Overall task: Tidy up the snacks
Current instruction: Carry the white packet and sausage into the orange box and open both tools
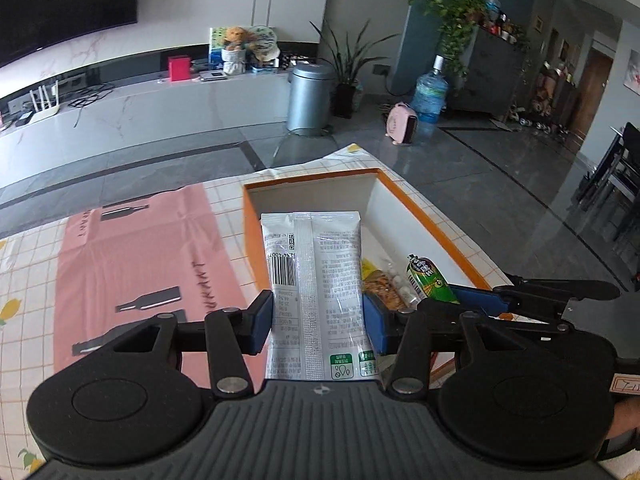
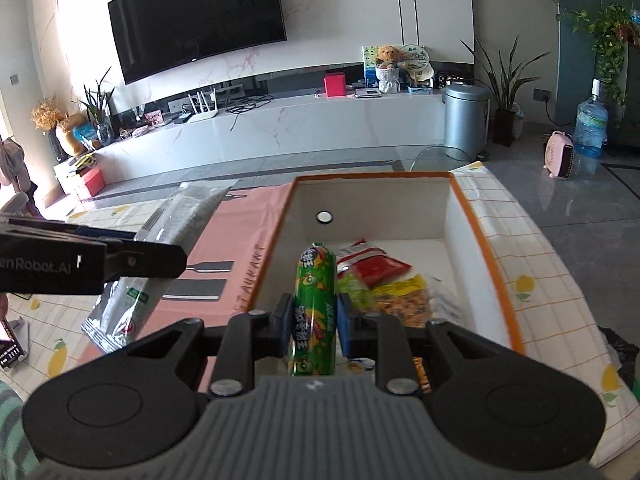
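Now both hands are loaded and up over the table. The left gripper (image 1: 318, 312) has its blue pads clamped on a white snack packet (image 1: 314, 276), barcode side showing, the packet running out toward twelve o'clock. The right gripper (image 2: 311, 322), drawn narrow, pinches a green sausage-shaped stick (image 2: 314, 304) that likewise points to twelve. Ahead sits the orange-rimmed box (image 2: 490, 256), open, white inside, on a checked tablecloth (image 2: 532, 264) with a pink mat (image 1: 132, 264) at nine o'clock of it. In the right wrist view, a red packet (image 2: 376, 266) and a yellow nut bag (image 2: 404, 298) lie on the box floor at about two o'clock of the stick, apart from it.

My read: this is the carry step, two snacks held above or near the box. Whether they are bound into it or out onto the mat, I cannot tell. Next move calls for picking a bare spot, lowering each item flat, then widening the pads one hand at a time so the packets don't collide.
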Tool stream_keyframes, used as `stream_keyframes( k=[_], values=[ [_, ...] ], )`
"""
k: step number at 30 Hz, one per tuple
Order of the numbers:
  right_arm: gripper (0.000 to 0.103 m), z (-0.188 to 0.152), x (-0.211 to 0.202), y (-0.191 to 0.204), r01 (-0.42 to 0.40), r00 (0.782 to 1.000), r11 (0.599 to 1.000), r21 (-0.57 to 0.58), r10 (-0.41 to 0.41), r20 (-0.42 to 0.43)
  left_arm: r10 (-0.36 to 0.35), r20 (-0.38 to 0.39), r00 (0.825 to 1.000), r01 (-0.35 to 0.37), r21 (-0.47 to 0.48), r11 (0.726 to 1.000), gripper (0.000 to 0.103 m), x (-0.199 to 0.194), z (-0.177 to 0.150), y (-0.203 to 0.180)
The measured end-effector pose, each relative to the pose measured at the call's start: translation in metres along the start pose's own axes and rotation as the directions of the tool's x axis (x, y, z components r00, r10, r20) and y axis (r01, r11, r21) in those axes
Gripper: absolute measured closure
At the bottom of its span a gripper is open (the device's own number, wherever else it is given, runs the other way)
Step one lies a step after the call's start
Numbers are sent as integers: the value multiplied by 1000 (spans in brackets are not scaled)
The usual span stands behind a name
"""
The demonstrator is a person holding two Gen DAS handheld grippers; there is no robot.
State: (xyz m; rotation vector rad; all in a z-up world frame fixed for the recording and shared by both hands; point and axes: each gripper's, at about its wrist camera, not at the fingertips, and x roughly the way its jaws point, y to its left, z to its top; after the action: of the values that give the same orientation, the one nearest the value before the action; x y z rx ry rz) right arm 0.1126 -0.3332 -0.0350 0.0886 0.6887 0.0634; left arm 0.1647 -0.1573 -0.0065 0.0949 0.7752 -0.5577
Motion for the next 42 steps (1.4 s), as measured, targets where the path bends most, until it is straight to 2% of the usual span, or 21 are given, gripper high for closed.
stream_keyframes(
  k=[4, 8, 11, 16, 19, 24, 33, 37, 42],
  values=[
    [83, 8, 16, -35, 8, 998, 1000, -25, -10, -67, -25, -53, 998, 29, 84, 996, 49, 36, 18, -21],
    [83, 12, 45, -62, -17, 991, 1000, -25, 14, -135, 1, -104, 995, 19, 189, 982, 49, 73, 29, -36],
    [83, 21, 68, -77, -26, 986, 999, -33, 21, -168, 11, -159, 987, 24, 220, 975, 49, 104, 41, -38],
    [83, 47, 113, -82, -61, 973, 991, -115, 33, -230, 36, -235, 971, 22, 242, 970, 49, 147, 61, -29],
    [84, 61, 140, -79, -80, 964, 980, -182, 30, -265, 67, -258, 964, 13, 296, 955, 49, 169, 67, -25],
    [84, 74, 179, -83, -98, 950, 970, -223, 24, -312, 102, -303, 948, 11, 350, 937, 49, 199, 69, -17],
    [83, 75, 216, -76, -110, 926, 944, -312, -16, -377, 117, -343, 932, 14, 358, 934, 49, 225, 69, -10],
    [83, 74, 222, -69, -109, 916, 935, -338, -38, -399, 125, -372, 920, 18, 359, 933, 48, 231, 68, -8],
    [81, 77, 221, -66, -89, 918, 926, -366, -66, -391, 126, -351, 928, 10, 362, 932, 41, 226, 68, -8]
  ],
)
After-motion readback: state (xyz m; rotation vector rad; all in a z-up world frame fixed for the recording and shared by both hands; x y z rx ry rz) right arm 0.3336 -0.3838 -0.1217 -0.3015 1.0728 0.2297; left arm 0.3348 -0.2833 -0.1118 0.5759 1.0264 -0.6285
